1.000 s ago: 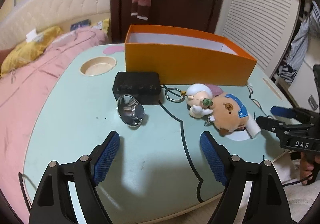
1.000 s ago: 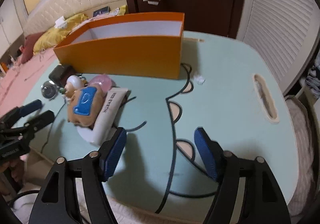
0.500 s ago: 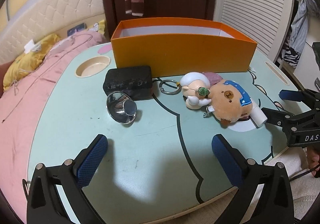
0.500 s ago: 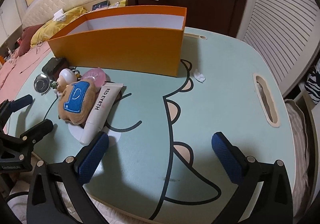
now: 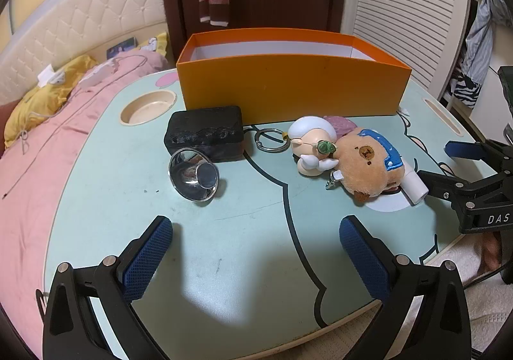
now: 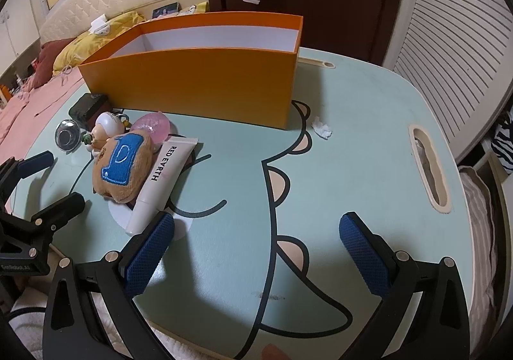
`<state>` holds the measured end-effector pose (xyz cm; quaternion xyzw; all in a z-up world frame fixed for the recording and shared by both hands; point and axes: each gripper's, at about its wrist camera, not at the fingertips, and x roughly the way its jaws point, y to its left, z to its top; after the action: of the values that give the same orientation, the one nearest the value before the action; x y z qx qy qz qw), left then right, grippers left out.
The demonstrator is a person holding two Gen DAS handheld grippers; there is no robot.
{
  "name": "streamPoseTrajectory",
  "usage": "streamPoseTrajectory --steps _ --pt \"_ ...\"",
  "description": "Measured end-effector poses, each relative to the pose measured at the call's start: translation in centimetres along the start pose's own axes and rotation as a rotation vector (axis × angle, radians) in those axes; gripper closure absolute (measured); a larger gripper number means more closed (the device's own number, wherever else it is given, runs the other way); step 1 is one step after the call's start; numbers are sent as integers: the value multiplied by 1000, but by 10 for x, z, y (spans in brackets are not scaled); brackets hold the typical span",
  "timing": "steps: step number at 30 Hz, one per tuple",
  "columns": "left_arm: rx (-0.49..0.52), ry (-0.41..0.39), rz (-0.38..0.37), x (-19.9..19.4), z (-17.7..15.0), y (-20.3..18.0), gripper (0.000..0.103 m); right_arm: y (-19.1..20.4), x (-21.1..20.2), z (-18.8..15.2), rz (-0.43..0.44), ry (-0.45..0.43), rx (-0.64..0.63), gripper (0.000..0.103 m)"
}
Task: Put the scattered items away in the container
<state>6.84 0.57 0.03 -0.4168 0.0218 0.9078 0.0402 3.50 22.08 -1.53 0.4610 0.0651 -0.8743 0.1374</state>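
Both grippers hover over the near edge of the tabletop point(image 5: 96, 199) with nothing between their blue pads. The left gripper point(image 5: 256, 251) and the right gripper point(image 6: 256, 251) have just been opening and now stand spread wide. No item is in the orange box point(image 5: 288, 87) yet; it stands at the far side with all the clutter in front of its near wall.

The main risk, as I judge it, lies in the crowded heap on the right. The plush bear point(image 5: 368, 164) lies on the white tube point(image 6: 163, 174) and touches the small figurine point(image 5: 312, 148), whose key ring point(image 5: 271, 140) lies just beside the black case point(image 5: 205, 135). Gripping the bear may drag the tube or the figurine along and knock one off the near edge. The pink egg-shaped thing point(image 6: 150, 127) behind the bear could roll if nudged.

The shiny metal cup point(image 5: 194, 175) lies tilted on its side, touching the case; its smooth curved wall may slip out of the pads.

The two grippers are near each other, so reaching for the same heap could make them collide. The box wall is tall, and a low carry could strike it and push the box.
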Motion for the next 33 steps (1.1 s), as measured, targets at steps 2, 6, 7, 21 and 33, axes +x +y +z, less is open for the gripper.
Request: streamPoseTrajectory --steps 2,6,7,21,33 --pt "1 -1 -1 0 0 0 0 1 0 1 -4 -1 5 0" --pt "2 -3 -1 0 -1 -1 0 1 8 15 -45 49 66 0" --pt "2 -3 -1 0 -1 -1 0 1 10 19 -62 58 91 0" --pt "4 -2 -5 1 0 3 0 26 18 39 -79 -11 106 0" --pt "5 -2 -3 1 1 1 0 21 27 39 -28 -106 33 0"
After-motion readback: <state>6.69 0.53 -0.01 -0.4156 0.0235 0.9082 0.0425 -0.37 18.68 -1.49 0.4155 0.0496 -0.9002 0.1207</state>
